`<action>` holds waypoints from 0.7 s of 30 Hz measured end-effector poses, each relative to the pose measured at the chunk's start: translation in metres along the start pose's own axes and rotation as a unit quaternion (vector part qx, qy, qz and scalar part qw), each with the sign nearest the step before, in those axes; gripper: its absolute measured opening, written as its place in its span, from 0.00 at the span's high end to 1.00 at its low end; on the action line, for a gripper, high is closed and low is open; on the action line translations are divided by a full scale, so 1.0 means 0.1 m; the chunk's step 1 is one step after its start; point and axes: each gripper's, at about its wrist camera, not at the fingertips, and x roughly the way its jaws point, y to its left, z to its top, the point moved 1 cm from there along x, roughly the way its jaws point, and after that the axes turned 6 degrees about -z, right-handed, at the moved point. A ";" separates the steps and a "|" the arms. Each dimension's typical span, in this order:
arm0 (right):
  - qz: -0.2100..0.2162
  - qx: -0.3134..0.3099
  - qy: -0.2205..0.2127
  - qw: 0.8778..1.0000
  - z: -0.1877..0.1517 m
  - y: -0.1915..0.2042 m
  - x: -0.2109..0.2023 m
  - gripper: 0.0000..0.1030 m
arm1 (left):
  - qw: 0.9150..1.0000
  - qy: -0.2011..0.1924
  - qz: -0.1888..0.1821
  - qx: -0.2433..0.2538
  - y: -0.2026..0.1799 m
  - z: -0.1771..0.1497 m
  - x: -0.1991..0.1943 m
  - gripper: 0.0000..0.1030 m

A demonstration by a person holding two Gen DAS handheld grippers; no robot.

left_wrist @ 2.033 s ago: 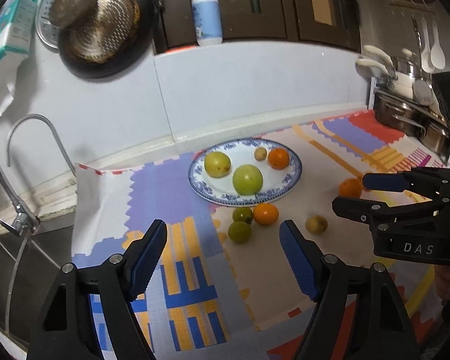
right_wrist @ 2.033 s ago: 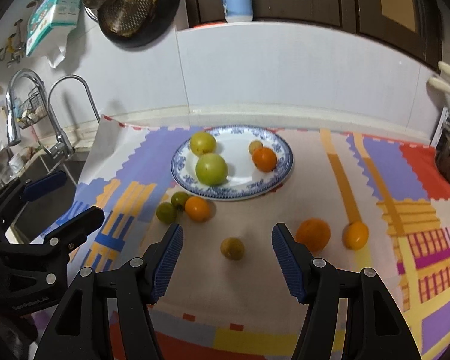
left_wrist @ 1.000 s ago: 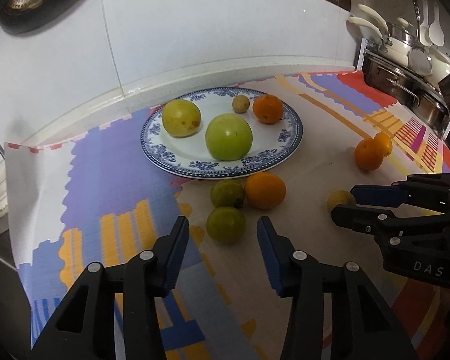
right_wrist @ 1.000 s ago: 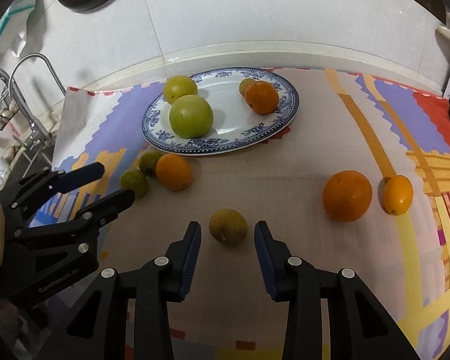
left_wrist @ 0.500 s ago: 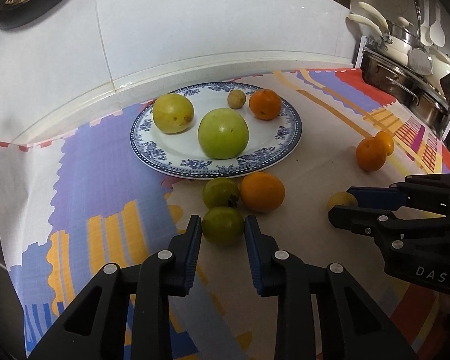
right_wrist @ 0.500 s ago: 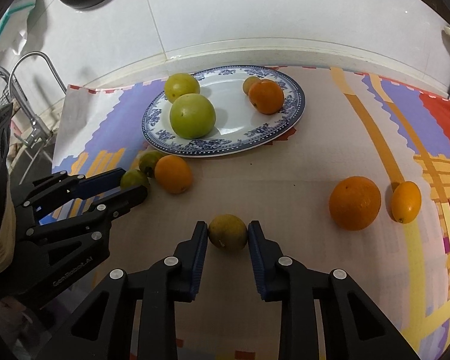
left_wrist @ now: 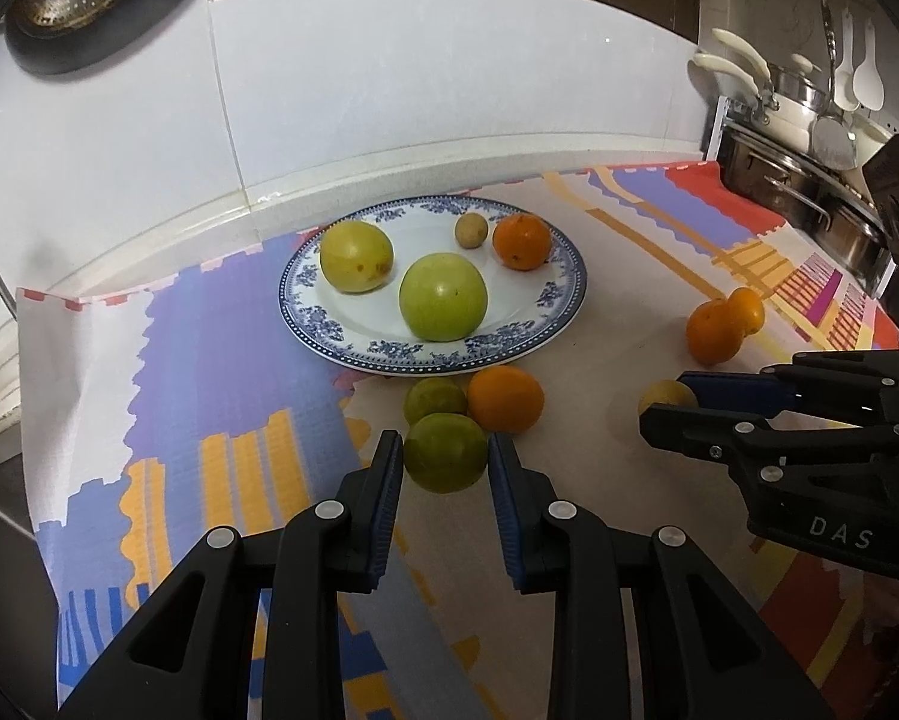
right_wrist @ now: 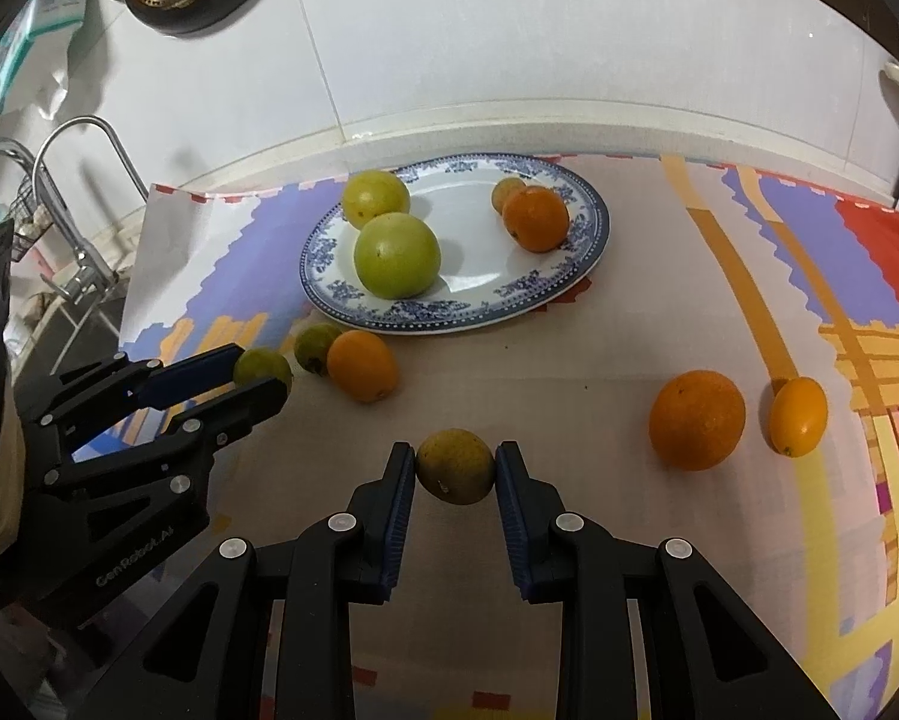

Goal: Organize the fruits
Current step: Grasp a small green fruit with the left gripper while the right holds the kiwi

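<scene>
A blue-patterned plate point(left_wrist: 560, 318) point(right_wrist: 587, 252) holds a yellow-green fruit, a big green fruit point(left_wrist: 443, 295), a small brown fruit and an orange. My left gripper point(left_wrist: 443, 459) is shut on a small green fruit point(left_wrist: 445, 452) on the mat, in front of the plate; that fruit also shows in the right wrist view point(right_wrist: 262, 366). Beside it lie another green fruit point(left_wrist: 434, 399) and an orange point(left_wrist: 505, 399). My right gripper point(right_wrist: 455, 468) is shut on a brownish-yellow fruit point(right_wrist: 455, 465), also visible in the left wrist view point(left_wrist: 665, 394).
A large orange point(right_wrist: 696, 418) and a small oval orange fruit point(right_wrist: 799, 416) lie on the colourful mat at the right. A sink with a tap point(right_wrist: 83, 180) is at the left. Pots and utensils point(left_wrist: 809, 120) stand at the far right. A white tiled wall runs behind.
Both grippers moved forward and down over their fruits and closed. The left jaws now touch the small green fruit and the right jaws touch the brownish-yellow fruit.
</scene>
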 end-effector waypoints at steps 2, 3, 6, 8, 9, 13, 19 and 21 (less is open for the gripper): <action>0.003 -0.001 -0.005 1.000 0.01 0.00 -0.05 0.72 | 1.000 -0.005 0.002 -0.001 -0.02 0.00 -0.05 0.72; 0.005 -0.003 -0.008 1.000 0.01 0.00 -0.07 0.72 | 1.000 -0.009 0.004 -0.002 -0.03 0.01 -0.09 0.72; 0.008 -0.007 -0.017 1.000 0.03 0.01 -0.14 0.72 | 1.000 -0.018 0.008 -0.004 -0.04 0.02 -0.16 0.72; 0.012 -0.010 -0.024 1.000 0.05 0.01 -0.20 0.72 | 1.000 -0.024 0.013 -0.006 -0.06 0.04 -0.22 0.72; 0.014 -0.012 -0.027 0.999 0.05 0.01 -0.22 0.72 | 0.999 -0.028 0.015 -0.007 -0.07 0.05 -0.25 0.72; 0.021 -0.016 -0.038 0.999 0.08 0.02 -0.32 0.72 | 0.999 -0.040 0.023 -0.009 -0.12 0.08 -0.36 0.72; 0.033 -0.022 -0.055 0.998 0.12 -0.01 -0.46 0.72 | 0.998 -0.059 0.035 -0.007 -0.21 0.15 -0.50 0.72; 0.038 -0.025 -0.062 0.997 0.15 -0.02 -0.52 0.72 | 0.997 -0.067 0.039 -0.007 -0.23 0.19 -0.55 0.72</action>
